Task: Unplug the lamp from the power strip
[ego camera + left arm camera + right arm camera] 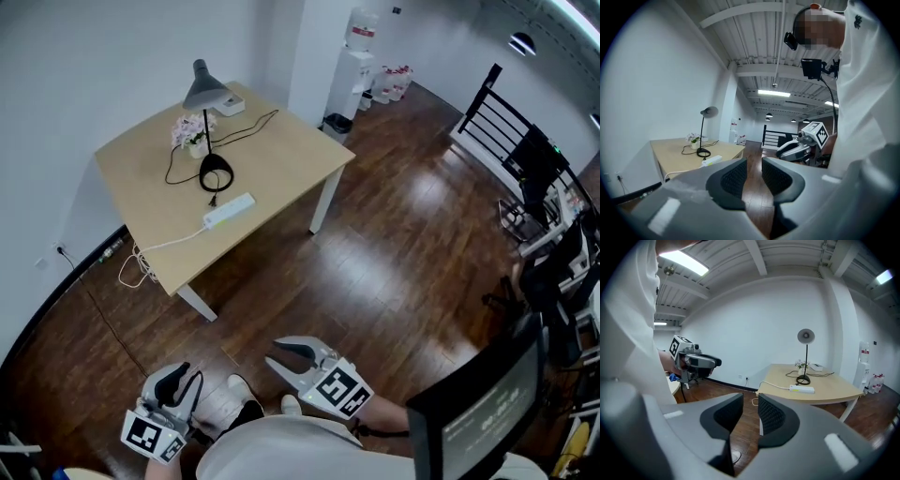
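Grippers sit low in the head view, well apart from the work. The left gripper (186,380) has its jaws slightly parted with nothing between them. The right gripper (278,353) is parted wider and is also empty. Bare wood floor lies between them and the table (281,150) at upper left. The power strip (229,210) lies near the table's front edge, and the lamp (215,172) stands just behind it, its black cord looping further back. The plug is too small to read from here.

Judgement: close in first and find the plug. Pin the strip flat with one gripper, take the plug body rather than the cord with the other, and pull straight out.
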`<state>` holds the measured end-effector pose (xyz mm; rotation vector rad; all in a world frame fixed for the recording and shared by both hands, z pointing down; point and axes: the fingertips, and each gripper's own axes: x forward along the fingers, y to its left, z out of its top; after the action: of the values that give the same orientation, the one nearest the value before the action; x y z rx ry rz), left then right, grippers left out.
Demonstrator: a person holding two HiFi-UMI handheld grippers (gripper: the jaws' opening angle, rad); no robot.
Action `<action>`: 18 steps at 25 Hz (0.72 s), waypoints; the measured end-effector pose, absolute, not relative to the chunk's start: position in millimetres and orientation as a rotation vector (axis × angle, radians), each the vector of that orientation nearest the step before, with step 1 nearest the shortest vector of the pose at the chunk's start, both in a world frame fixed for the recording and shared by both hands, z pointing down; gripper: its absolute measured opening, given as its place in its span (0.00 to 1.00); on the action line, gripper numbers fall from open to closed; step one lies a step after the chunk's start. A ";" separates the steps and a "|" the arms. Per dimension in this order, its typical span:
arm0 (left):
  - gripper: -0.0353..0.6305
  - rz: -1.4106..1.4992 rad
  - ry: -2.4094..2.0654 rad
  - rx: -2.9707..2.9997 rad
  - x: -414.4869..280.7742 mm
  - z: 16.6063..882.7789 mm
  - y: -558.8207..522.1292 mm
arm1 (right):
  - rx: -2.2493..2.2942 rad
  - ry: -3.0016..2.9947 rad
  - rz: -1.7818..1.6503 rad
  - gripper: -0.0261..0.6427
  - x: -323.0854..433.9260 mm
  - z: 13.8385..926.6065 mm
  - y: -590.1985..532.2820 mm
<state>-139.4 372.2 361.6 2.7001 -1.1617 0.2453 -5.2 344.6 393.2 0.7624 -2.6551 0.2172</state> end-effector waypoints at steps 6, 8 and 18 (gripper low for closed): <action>0.21 0.233 -1.146 2.693 -100.6 359.4 404.9 | 0.726 -2.674 0.200 0.19 22.4 388.0 382.9; 0.21 0.240 -1.139 2.693 -90.0 361.3 414.8 | 0.725 -2.678 0.198 0.19 31.8 386.2 390.3; 0.21 0.280 -1.101 2.730 -54.2 363.3 438.8 | 0.738 -2.702 0.139 0.19 56.4 370.3 404.2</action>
<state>-54.2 438.8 363.3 2.7300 -1.1014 0.2803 56.4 404.2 370.3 0.7377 -2.7015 0.1395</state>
